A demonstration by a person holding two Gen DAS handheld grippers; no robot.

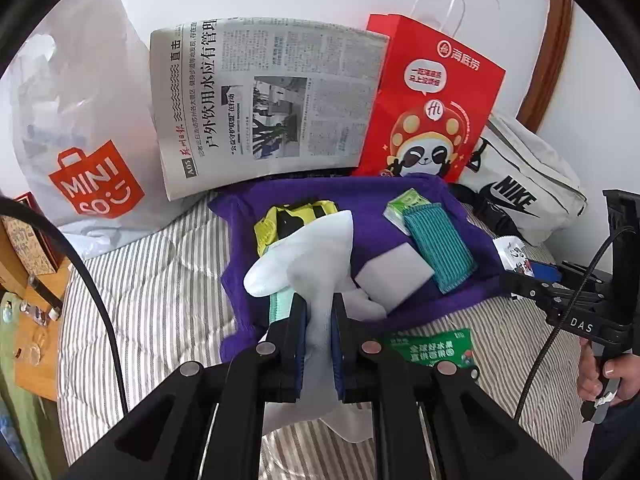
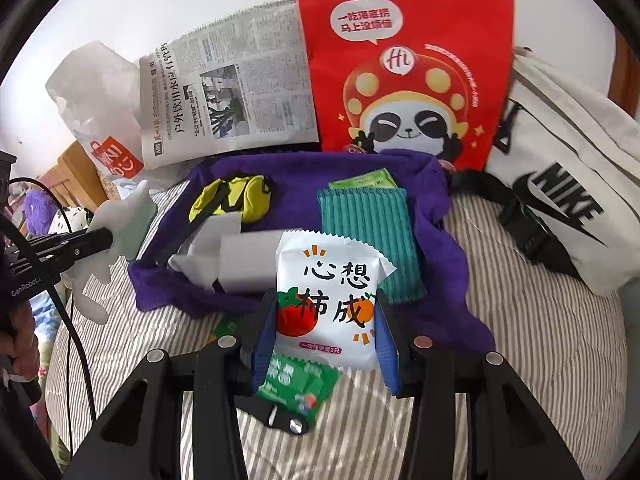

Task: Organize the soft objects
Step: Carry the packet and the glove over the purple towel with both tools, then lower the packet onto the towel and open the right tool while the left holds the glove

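Observation:
A purple towel [image 1: 400, 196] [image 2: 436, 216] lies spread on the striped bed. On it rest a yellow-and-black soft item [image 1: 276, 220] [image 2: 248, 196], a teal ribbed cloth [image 1: 436, 244] [image 2: 368, 232], a small green packet [image 1: 404, 204] and a white block [image 1: 392, 280] [image 2: 248, 260]. My left gripper [image 1: 318, 304] [image 2: 108, 236] is shut on a white glove-like soft piece [image 1: 304, 256] [image 2: 124, 220], held above the towel's near left part. My right gripper [image 2: 326, 300] [image 1: 508, 280] is shut on a white snack-style packet [image 2: 332, 300] [image 1: 512, 252] printed with a tomato, at the towel's near edge.
A newspaper [image 1: 264, 100], a red panda paper bag [image 1: 432, 96] [image 2: 404, 60] and a MINISO plastic bag [image 1: 80, 140] stand along the wall. A white Nike bag [image 1: 520, 184] [image 2: 560, 184] lies at the right. A green packet [image 1: 436, 348] [image 2: 300, 384] lies on the bedspread; a wooden table [image 1: 36, 280] is at the left.

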